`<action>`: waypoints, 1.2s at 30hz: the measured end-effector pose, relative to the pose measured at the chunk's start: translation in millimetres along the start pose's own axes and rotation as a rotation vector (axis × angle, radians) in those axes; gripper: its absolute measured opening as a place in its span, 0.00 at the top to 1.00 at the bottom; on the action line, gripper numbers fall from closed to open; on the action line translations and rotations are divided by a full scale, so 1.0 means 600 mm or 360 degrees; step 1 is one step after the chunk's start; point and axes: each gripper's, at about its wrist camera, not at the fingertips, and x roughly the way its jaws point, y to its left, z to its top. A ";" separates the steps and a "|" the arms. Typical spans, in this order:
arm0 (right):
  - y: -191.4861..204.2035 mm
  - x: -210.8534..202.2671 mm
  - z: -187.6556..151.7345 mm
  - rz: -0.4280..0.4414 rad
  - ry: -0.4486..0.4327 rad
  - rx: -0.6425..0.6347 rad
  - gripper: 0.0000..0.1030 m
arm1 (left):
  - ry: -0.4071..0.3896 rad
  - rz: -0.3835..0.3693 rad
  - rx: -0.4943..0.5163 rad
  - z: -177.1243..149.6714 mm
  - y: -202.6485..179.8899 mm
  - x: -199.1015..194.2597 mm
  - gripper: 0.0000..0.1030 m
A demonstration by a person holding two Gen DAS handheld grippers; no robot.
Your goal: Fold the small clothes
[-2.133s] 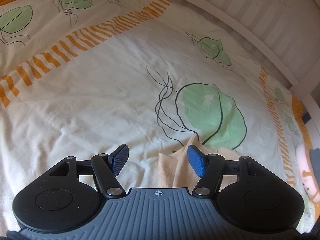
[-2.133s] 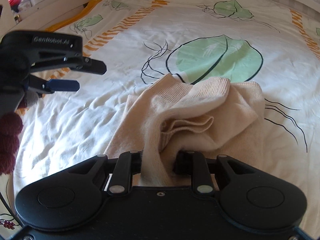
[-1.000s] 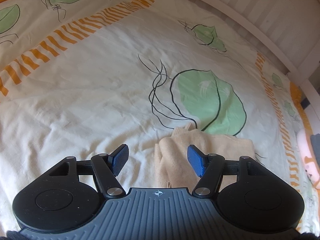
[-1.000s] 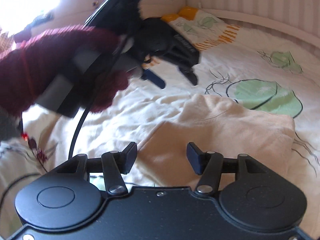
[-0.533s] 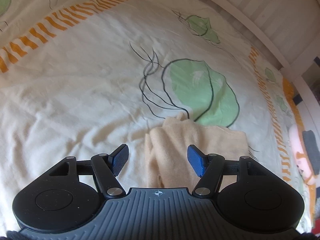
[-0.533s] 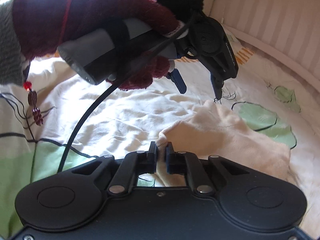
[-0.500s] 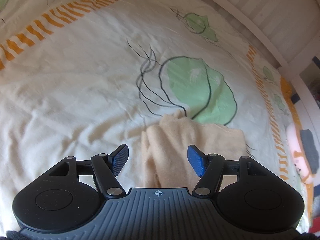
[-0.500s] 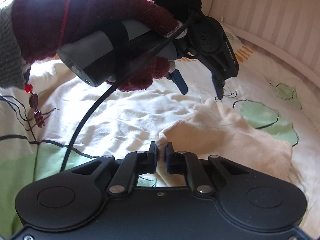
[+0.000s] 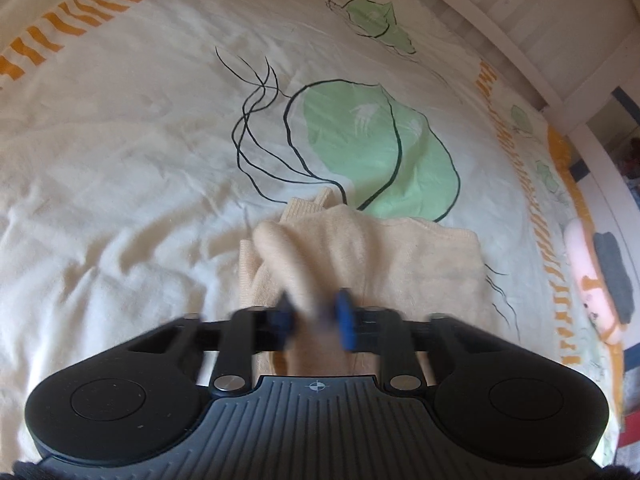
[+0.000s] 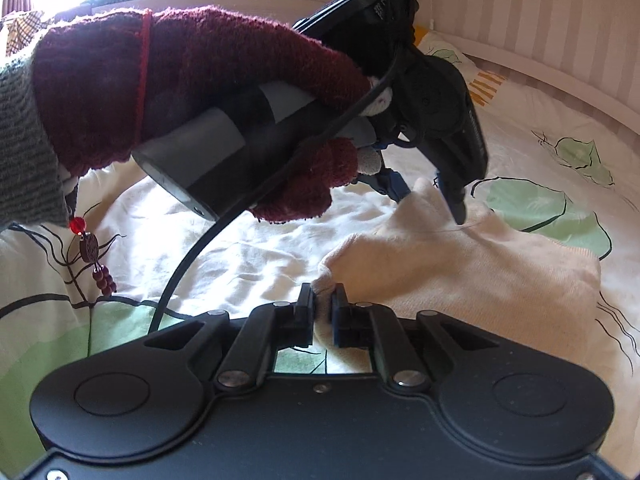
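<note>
A small beige knitted garment (image 9: pixel 400 256) lies partly folded on the bed, also in the right wrist view (image 10: pixel 480 268). My left gripper (image 9: pixel 314 314) is blurred and closing on a bunched fold at the garment's left edge, cloth between the blue pads. From the right wrist view the left gripper (image 10: pixel 432 188) pinches a raised peak of cloth. My right gripper (image 10: pixel 322 304) is shut on the garment's near corner.
The bed has a cream duvet (image 9: pixel 120 160) with green leaf prints and orange stripes. A white slatted bed frame (image 9: pixel 520 20) runs along the far side. A pink soft toy (image 9: pixel 592 280) lies at the right edge. A gloved hand (image 10: pixel 200 92) holds the left gripper.
My left gripper has gone from wide open to closed on the garment's fold. My right gripper stays shut on the near corner. The garment's left edge is lifted.
</note>
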 end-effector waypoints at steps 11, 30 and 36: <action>-0.013 -0.005 0.016 -0.0025 -0.0105 0.0152 0.86 | -0.0232 0.0039 0.0183 0.007 -0.022 -0.021 0.94; -0.131 -0.107 -0.025 0.0135 -0.0182 0.0613 0.06 | -0.0305 0.0020 -0.0076 -0.033 0.023 -0.090 0.07; -0.252 -0.104 -0.044 0.0087 -0.0152 0.0916 0.00 | -0.0218 0.0074 0.0056 -0.086 -0.004 -0.096 0.07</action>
